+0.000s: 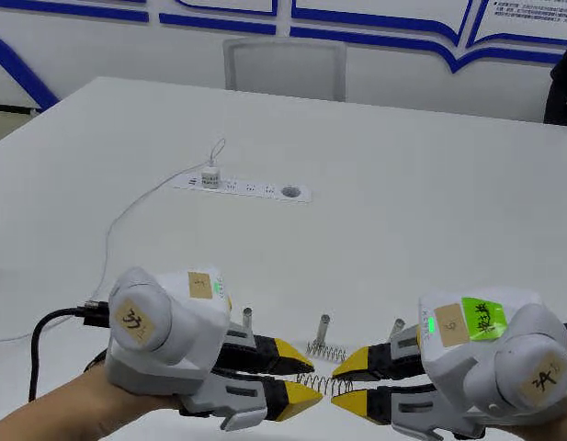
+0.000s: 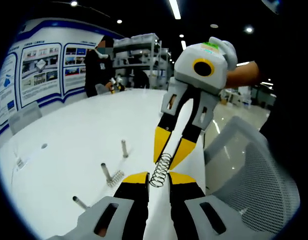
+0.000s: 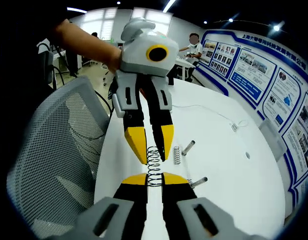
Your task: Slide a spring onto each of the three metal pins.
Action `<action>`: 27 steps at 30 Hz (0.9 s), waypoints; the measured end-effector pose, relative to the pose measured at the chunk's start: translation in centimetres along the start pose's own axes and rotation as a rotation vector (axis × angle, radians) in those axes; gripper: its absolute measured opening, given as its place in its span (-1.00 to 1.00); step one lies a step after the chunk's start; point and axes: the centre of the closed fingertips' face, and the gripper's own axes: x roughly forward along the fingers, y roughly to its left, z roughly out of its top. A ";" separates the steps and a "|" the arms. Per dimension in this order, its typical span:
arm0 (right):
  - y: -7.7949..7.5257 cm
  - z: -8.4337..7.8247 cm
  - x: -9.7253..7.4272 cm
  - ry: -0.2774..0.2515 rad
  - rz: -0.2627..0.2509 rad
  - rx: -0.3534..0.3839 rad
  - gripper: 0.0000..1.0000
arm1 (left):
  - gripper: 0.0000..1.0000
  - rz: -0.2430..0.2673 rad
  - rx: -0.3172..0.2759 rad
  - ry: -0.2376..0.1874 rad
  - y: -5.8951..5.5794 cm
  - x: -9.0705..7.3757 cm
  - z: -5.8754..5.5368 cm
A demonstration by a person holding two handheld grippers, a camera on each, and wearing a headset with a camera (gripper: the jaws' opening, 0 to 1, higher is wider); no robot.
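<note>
Three short metal pins stand on the white table: left pin, middle pin, right pin. All three are bare. A loose spring lies at the foot of the middle pin. A second spring stretches between the two grippers near the table's front edge. My left gripper pinches one end of it and my right gripper pinches the other. In the left gripper view the spring sits between that gripper's own tips. The right gripper view shows the same spring.
A white power strip with a plugged charger and cable lies mid-table. A grey mesh chair stands just off the table's near edge, and another chair at the far side. A person stands beyond the table.
</note>
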 end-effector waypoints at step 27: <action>-0.1 0.5 -0.3 -0.034 -0.001 -0.055 -0.71 | -0.82 0.012 0.185 0.021 -0.5 -0.3 0.3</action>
